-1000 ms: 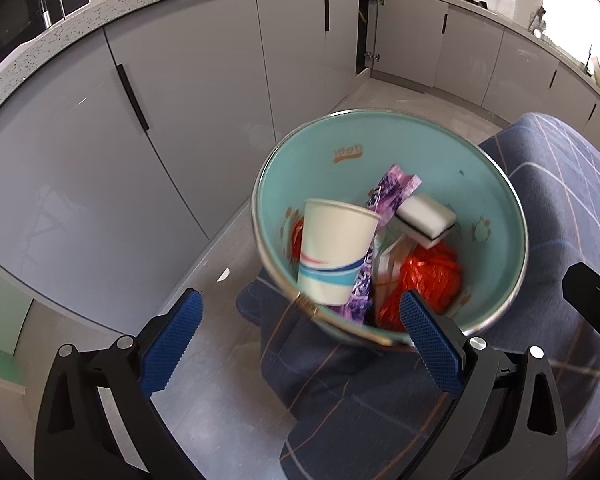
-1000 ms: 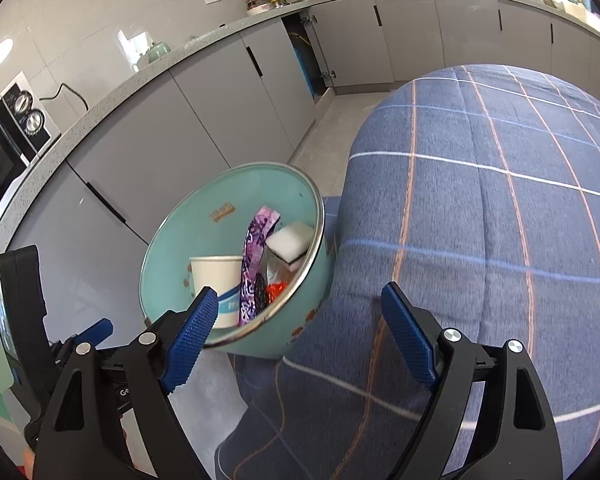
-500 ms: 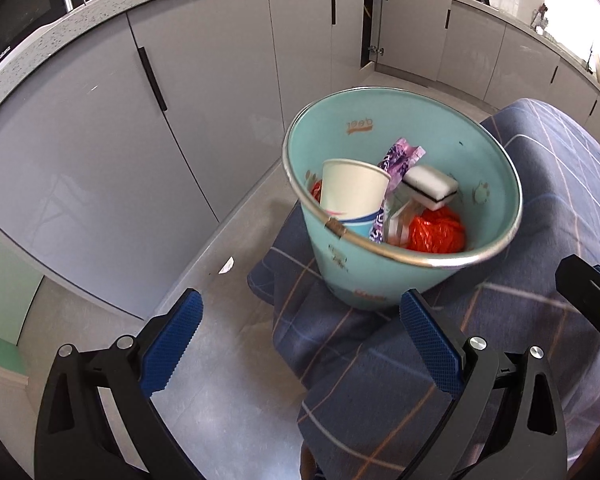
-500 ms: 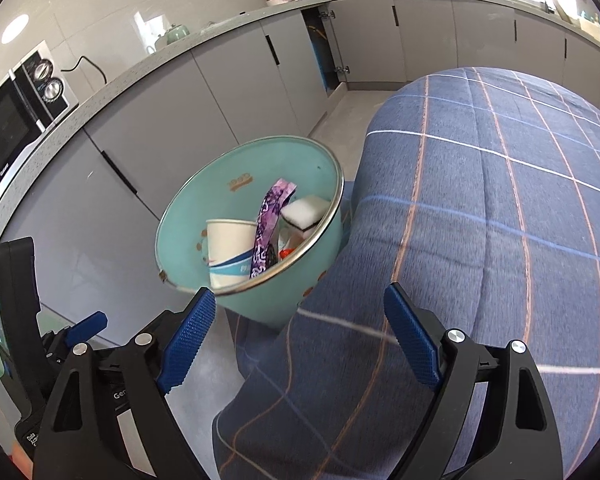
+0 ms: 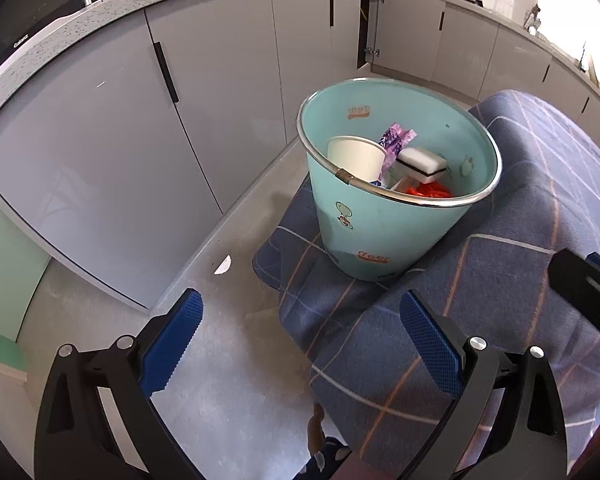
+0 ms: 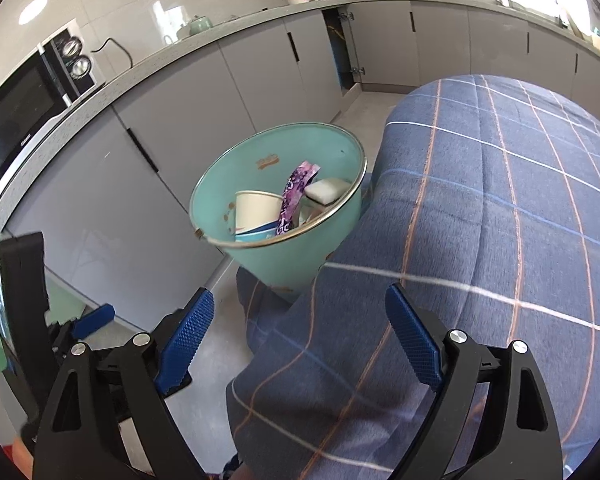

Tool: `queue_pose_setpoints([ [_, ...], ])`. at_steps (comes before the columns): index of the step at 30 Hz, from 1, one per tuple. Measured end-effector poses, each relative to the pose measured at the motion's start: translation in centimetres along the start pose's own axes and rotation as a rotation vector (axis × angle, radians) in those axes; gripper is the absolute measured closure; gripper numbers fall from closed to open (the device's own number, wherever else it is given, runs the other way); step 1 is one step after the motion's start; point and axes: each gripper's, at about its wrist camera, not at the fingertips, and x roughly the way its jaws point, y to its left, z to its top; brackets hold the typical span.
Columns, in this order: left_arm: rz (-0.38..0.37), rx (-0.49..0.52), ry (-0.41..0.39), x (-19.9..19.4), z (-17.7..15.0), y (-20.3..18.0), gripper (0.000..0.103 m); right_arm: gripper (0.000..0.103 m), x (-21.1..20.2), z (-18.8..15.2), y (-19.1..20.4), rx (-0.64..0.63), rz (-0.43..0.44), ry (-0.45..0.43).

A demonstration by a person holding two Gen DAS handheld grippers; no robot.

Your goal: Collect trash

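We see the teal plastic bin with a metal rim (image 5: 384, 236) sitting at the edge of the blue checked cloth (image 5: 500, 280), holding a white paper cup (image 5: 356, 156); left gripper (image 5: 300, 332) and right gripper (image 6: 300, 328) gape wide, holding nothing, the right having just widened; a knock could tip the bin floorward.

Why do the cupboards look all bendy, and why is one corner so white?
Left wrist view: the round lens curves the cupboards and worktop; window light whites out the top right corner. Right wrist view: same bending, glare spots on the wall, and the bin stays sharp.
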Motion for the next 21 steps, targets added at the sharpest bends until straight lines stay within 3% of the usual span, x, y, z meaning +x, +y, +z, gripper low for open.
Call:
queue_pose_setpoints([
  [9, -0.026, -0.031, -0.068, -3.0, -0.2, 1.4, 0.006, 0.017, -2.5, -1.0, 1.1, -0.013, -0.022, -0.041],
  [21, 0.005, -0.022, -0.298, -10.3, 0.9, 1.6, 0.006, 0.015, -7.9, -0.5, 2.5, -0.009, -0.017, -0.205],
])
